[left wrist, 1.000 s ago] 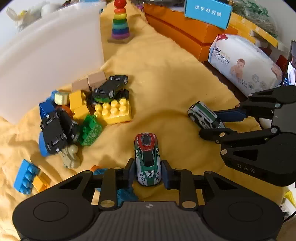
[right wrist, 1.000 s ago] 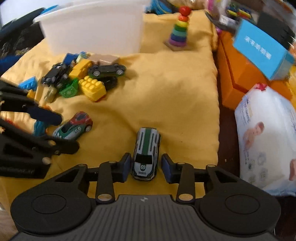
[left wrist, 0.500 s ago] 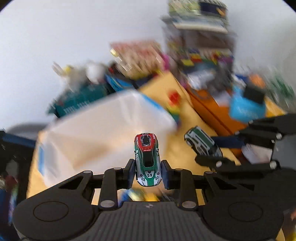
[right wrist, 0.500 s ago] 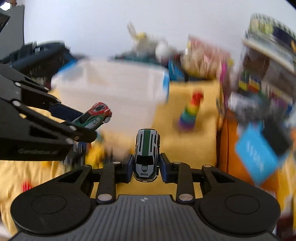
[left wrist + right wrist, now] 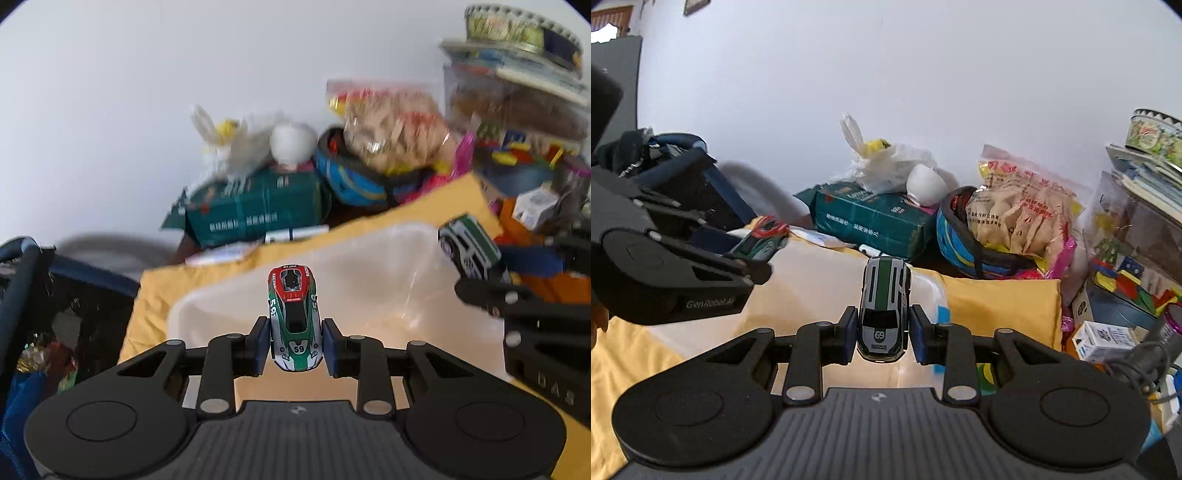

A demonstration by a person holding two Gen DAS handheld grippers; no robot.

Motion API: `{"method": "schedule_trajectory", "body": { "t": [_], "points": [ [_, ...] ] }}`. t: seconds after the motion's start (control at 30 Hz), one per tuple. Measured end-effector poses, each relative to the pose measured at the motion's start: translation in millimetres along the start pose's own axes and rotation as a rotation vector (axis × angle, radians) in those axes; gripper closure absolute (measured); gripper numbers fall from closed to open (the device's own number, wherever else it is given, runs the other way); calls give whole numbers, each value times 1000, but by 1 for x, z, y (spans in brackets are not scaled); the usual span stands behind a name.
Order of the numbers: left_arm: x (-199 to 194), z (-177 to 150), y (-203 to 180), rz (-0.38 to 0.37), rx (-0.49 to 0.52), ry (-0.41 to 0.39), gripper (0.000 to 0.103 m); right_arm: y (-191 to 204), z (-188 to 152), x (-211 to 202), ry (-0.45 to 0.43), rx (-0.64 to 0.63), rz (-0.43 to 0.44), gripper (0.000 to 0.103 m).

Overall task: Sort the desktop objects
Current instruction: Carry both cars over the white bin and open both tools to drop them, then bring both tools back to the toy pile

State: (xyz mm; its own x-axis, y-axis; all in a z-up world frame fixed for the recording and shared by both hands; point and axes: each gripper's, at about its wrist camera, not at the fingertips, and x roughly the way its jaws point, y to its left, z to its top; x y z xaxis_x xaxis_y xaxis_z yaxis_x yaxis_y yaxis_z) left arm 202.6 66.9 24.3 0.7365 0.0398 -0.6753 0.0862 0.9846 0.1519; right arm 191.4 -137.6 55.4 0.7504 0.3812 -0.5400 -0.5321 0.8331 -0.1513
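My left gripper [image 5: 294, 347] is shut on a green, white and red toy race car numbered 59 [image 5: 294, 317] and holds it in the air over the translucent white plastic bin [image 5: 388, 280]. My right gripper [image 5: 882, 332] is shut on a grey toy car with a green stripe, numbered 69 [image 5: 884, 306], and holds it above the same bin [image 5: 820, 280]. The right gripper and its car [image 5: 469, 251] show at the right of the left wrist view. The left gripper and its car [image 5: 759, 240] show at the left of the right wrist view.
The yellow cloth [image 5: 997, 306] covers the table around the bin. Behind it stand a dark green box [image 5: 871, 221], plastic bags [image 5: 1019, 214], a blue helmet [image 5: 960, 240] and stacked toys and books at the right [image 5: 1137, 206]. A dark stroller frame [image 5: 44, 288] is at the left.
Both grippers have lifted their cars off the cloth and carried them up and forward to over the white bin. The block pile and other cars have dropped out of view.
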Motion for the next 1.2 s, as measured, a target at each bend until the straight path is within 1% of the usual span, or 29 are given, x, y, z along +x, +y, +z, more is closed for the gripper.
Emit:
{"method": "schedule_trajectory", "body": {
  "t": [0.1,0.2,0.27,0.33,0.37,0.43,0.5,0.57,0.63,0.7,0.73,0.77,0.83,0.87,0.93,1.0,1.03,1.13,1.17,1.2],
  "points": [
    [14,-6,0,1,-3,50,69,2,2,23,47,-3,-21,70],
    [11,-13,6,-20,-33,56,68,8,2,34,67,-36,-58,68],
    [2,-16,7,-19,-19,32,62,10,2,34,71,-39,-55,57],
    [-13,-17,6,-6,-4,0,53,11,0,29,62,-38,-57,57],
    [-24,-19,7,-2,2,-24,50,10,-1,25,56,-27,-55,57],
    [-45,-25,5,4,17,-69,33,7,-2,14,37,4,-46,57],
    [-62,-36,0,8,40,-98,28,0,-10,-6,6,43,-51,55],
    [-78,-51,-5,-1,51,-102,28,-5,-23,-25,-8,66,-69,51],
    [-89,-71,-5,-70,14,-78,28,-8,-43,-44,-7,80,-76,51],
    [-91,-90,-6,-132,-32,-28,28,-7,-66,-59,12,99,-84,51],
    [-91,-102,-9,-154,-39,-1,28,-7,-79,-64,36,110,-86,51],
    [-89,-111,-14,-157,-31,15,28,-6,-91,-65,63,124,-86,51],
    [-82,-132,-28,-137,33,73,28,-3,-119,-65,123,151,-68,51],
    [-77,-142,-36,-133,66,114,28,0,-131,-62,164,153,-60,53],
    [-73,-156,-44,-147,87,145,28,4,-151,-53,245,190,-35,53],
    [-72,-166,-50,-156,99,165,29,7,-162,-50,279,252,18,56],
    [-72,-169,-53,-161,109,171,29,9,-163,-49,287,269,31,56],
    [-74,-177,-57,-159,124,177,29,11,-157,-47,266,317,61,56],
    [-75,-177,-55,-154,120,175,29,6,-154,-44,257,375,84,56],
    [-76,-175,-53,-152,110,171,29,0,-153,-40,258,459,107,56]
  ]
}}
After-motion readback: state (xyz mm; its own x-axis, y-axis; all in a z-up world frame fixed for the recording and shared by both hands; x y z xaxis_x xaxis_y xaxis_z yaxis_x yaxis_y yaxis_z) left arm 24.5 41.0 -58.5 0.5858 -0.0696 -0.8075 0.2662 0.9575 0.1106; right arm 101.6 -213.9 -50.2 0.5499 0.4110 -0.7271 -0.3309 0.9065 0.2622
